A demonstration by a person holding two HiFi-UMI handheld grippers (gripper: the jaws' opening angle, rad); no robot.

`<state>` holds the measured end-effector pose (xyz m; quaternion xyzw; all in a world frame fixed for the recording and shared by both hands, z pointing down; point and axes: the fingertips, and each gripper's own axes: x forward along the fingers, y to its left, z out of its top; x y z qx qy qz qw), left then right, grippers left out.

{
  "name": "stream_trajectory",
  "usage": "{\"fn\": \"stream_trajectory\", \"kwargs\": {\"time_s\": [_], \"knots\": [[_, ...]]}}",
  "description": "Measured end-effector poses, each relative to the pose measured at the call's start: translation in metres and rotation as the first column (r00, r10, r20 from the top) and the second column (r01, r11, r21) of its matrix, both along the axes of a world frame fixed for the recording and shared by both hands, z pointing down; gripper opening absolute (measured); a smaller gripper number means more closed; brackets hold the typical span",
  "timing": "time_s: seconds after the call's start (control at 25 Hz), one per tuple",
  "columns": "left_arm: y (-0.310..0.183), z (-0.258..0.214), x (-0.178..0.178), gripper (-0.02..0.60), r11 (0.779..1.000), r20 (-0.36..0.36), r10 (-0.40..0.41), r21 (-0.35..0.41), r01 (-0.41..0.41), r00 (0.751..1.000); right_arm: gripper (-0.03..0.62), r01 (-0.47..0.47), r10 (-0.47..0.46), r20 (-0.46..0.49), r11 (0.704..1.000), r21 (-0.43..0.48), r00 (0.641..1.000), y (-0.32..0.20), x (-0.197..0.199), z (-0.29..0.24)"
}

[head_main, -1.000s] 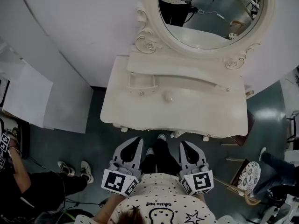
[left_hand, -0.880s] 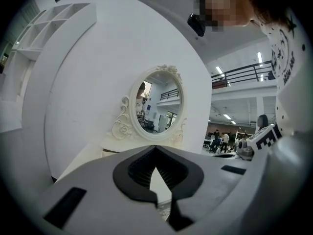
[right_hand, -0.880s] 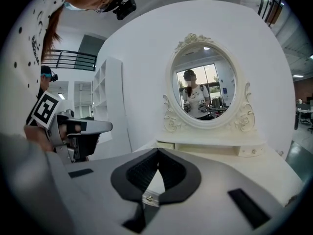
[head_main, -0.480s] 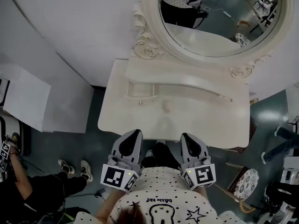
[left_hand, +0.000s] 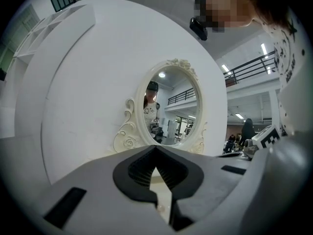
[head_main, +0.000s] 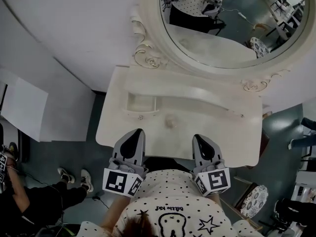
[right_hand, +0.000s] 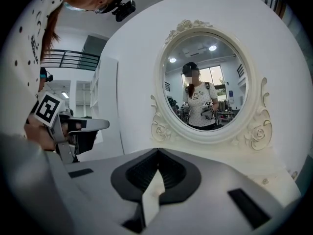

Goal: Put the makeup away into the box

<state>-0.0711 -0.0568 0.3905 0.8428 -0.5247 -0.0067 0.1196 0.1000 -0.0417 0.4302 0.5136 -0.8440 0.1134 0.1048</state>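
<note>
Though close up to vanity table [head_main: 237, 132], task judged not started: left gripper [head_main: 137, 131] and right gripper [head_main: 198, 137] both pinched fully closed, nothing between jaws. No makeup or box clearly in view. Small pale lump [head_main: 170, 121] on tabletop too blurry to name, recess [head_main: 140, 102] contents unclear, table's near edge hidden behind grippers.

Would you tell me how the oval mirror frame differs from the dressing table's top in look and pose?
The mirror frame is oval and ornate, with carved roses and scrolls. The table top is plain, smooth and roughly rectangular with rounded corners. The mirror frame stands upright at the back, while the table top lies flat in front of it. Both are the same creamy white.
</note>
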Motion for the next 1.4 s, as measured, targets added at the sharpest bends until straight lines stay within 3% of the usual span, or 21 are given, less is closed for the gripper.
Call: {"fn": "stream_trajectory", "kwargs": {"time_s": [0.16,0.56,1.08,1.4], "knots": [[-0.017,0.001,0.008,-0.005,1.0,-0.002,-0.008,0.012,0.008,1.0,0.008,0.002,-0.002,-0.002,1.0,-0.005,1.0,-0.013,0.008,0.005],[-0.035,-0.001,0.024,-0.005,0.998,0.003,0.058,-0.007,-0.058,0.998,0.008,-0.028,0.028,-0.001,0.999,-0.025,1.0,-0.026,0.014,0.007],[-0.046,-0.008,0.009,-0.005,0.99,-0.004,0.142,-0.024,-0.142,0.99,0.008,-0.096,0.097,0.007,0.995,-0.028,0.995,-0.031,-0.011,-0.001],[-0.045,-0.008,0.002,-0.005,0.988,-0.007,0.15,-0.025,-0.15,0.989,0.008,-0.104,0.104,0.001,0.994,-0.023,0.995,-0.029,-0.017,-0.003]]}}
